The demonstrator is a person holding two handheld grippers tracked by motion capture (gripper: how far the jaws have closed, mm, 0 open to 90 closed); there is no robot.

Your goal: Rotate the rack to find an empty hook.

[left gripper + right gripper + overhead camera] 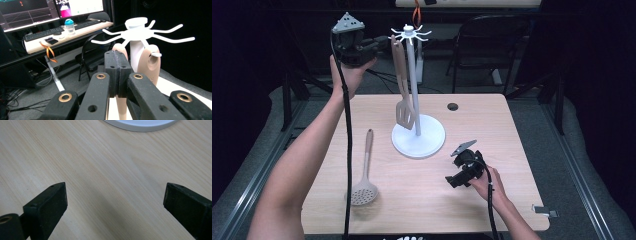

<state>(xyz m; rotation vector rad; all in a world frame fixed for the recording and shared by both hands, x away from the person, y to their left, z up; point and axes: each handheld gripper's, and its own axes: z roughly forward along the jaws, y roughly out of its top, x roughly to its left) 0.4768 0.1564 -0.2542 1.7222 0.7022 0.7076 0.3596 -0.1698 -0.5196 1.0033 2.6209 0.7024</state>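
Note:
A white utensil stand (414, 80) with hook arms (140, 33) rises from a round base (432, 142) at the table's middle. A beige slotted spatula (404, 114) hangs beside its pole, and the hole in its handle (150, 62) sits over a hook. My left gripper (384, 44) is raised level with the top of the stand. Its jaws (117, 53) are shut, pads pressed together, with a beige handle just beyond them. My right gripper (455, 167) rests low at the front right, open over bare wood (115, 200). A beige skimmer (364, 190) lies flat at the front left.
The edge of the stand's base (140, 126) lies ahead of the right gripper. A round cable hole (453, 106) is at the table's back edge and a metal clip (544, 210) at its front right corner. Beyond the table stand a black chair (492, 35) and a desk with a keyboard (45, 33).

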